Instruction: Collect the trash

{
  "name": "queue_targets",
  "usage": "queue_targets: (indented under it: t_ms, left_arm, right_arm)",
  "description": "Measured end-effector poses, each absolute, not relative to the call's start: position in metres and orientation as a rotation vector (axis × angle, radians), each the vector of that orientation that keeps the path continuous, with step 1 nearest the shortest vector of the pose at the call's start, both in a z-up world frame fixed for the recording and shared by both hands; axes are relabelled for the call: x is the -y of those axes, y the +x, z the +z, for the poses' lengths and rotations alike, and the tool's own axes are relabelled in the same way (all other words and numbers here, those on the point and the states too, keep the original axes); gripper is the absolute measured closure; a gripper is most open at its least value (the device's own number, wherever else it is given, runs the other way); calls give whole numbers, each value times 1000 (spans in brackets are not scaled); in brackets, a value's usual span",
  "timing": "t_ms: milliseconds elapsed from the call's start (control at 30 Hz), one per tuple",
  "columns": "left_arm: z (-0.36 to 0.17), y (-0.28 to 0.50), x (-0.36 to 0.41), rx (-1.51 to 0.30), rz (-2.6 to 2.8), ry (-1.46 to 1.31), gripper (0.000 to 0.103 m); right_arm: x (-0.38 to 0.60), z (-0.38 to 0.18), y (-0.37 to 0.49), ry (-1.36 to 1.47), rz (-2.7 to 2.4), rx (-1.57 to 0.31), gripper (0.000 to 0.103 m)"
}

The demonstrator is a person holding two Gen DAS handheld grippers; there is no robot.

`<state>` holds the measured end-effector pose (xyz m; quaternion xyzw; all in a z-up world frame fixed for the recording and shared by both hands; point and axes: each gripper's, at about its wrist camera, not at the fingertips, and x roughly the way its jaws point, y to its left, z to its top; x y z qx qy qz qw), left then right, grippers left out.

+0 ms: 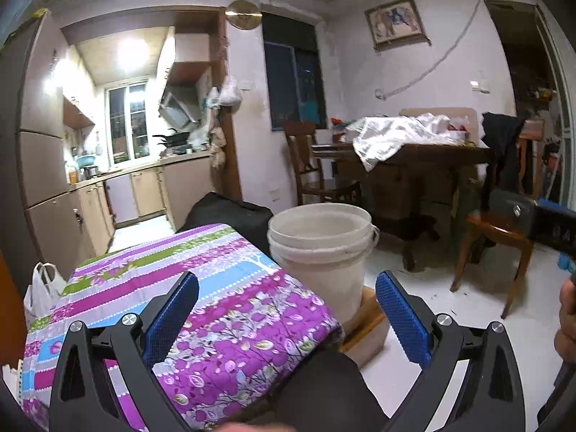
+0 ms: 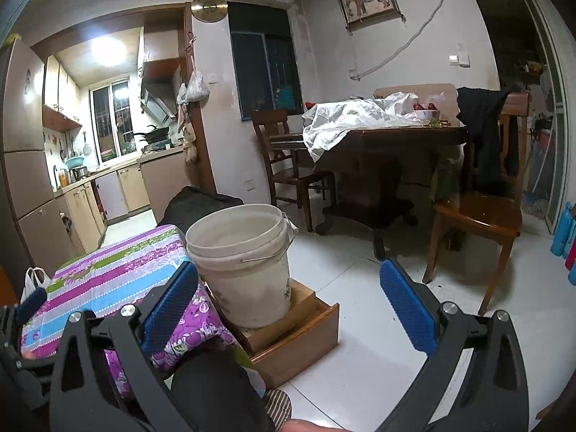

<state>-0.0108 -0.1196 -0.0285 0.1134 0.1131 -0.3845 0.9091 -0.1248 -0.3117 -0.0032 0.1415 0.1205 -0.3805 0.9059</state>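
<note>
Both claws gape wide and empty; the white plastic bucket (image 2: 239,262), upright on a wooden drawer box (image 2: 295,334), stands just ahead and left of the right claw (image 2: 288,309), directly ahead of the left claw (image 1: 288,320).

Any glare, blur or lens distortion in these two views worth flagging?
Left wrist view: the kitchen ceiling light blows out to white, the room's edges bow from the fisheye, and the white bucket looks slightly soft. Right wrist view: the same ceiling light glares, walls curve, and the bucket is sharper.
</note>
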Motion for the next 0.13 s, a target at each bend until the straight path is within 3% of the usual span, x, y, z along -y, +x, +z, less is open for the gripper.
queue_targets:
  t_ms: [133]
  left_arm:
    - [-33, -20, 124, -208, -805, 263, 5]
  right_arm:
    - [314, -4, -126, 301, -791, -248, 6]
